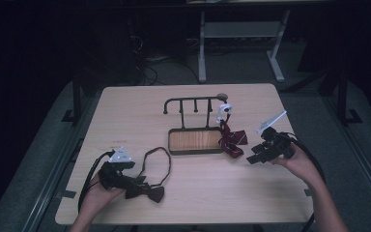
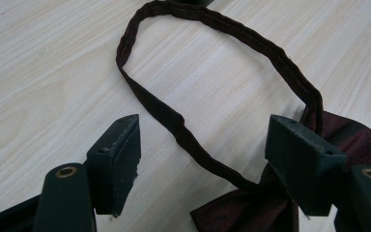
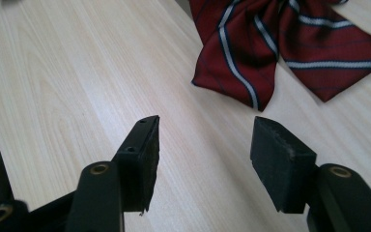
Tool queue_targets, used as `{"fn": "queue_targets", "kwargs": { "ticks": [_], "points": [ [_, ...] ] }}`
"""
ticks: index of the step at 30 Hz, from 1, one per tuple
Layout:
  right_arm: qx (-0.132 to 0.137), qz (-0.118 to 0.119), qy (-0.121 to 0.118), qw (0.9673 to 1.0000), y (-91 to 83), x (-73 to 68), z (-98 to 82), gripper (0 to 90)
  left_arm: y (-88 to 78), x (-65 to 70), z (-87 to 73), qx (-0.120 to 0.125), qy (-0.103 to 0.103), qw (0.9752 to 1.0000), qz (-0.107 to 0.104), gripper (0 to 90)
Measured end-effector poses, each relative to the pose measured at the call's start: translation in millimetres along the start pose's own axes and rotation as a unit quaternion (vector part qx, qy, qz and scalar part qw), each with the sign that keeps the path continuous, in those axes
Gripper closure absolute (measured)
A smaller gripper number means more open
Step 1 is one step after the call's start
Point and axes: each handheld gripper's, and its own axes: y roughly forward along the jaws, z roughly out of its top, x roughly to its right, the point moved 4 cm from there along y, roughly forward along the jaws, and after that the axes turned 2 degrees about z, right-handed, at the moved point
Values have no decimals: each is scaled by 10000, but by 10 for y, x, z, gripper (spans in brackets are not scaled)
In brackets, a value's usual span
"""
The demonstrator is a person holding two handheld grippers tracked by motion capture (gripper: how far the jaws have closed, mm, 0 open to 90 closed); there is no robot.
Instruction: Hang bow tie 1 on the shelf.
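- The left gripper (image 1: pixel 137 182) is released, its jaws spread wide over the table (image 1: pixel 125 111) with nothing pressed between the pads.
- In the left gripper view the dark bow tie (image 2: pixel 251 212) lies at about five o'clock from the gap; the right-hand jaw overlaps the knot end, and I cannot tell whether it touches.
- The tie's neck strap (image 2: pixel 174 121) runs up through the gap toward twelve o'clock and loops back round to two o'clock, flat on the wood.
- The right gripper (image 1: pixel 252 158) is also released, its jaws parted above bare wood with nothing between them.
- In the right gripper view the striped red bow tie (image 3: pixel 280 43) lies at about one o'clock, just beyond the tips and not touched.
- In the high view this tie (image 1: pixel 233 140) sits at roughly ten o'clock from the right gripper, beside the tray (image 1: pixel 172 150) of the small rack (image 1: pixel 193 104).
- A white clip (image 1: pixel 223 111) hangs at the rack's right end, above the striped tie.
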Motion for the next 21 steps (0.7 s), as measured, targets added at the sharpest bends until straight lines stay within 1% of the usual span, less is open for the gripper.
{"fn": "queue_targets", "kwargs": {
  "ticks": [3,5,8,10,12,13,16,17,21],
  "points": [
    [54,-123,-37,9999,13,-54,-63,436,-12,-4,-7,-40,61,10000,20,293],
    [118,-99,-105,9998,37,-140,-138,433,-13,-5,-5,-41,48,10000,23,293],
    [164,-64,-98,9998,52,-188,-185,430,-15,10,5,-2,-24,10000,9,293],
    [180,-67,-115,9998,70,-227,-231,429,-16,11,9,-37,30,10000,5,293],
    [195,-27,-135,9997,92,-239,-262,429,-20,12,11,-52,47,10000,7,293],
    [192,-9,-90,9998,99,-248,-275,429,-23,15,13,-38,34,10000,2,293],
    [249,-13,-48,9997,117,-237,-305,425,-33,21,21,-34,64,10000,23,298],
    [227,-21,-16,9997,120,-241,-313,421,-36,27,23,-37,79,10000,31,304],
    [274,-39,-16,9996,115,-238,-322,412,-34,34,43,-43,110,9999,30,313]
  ]
}}
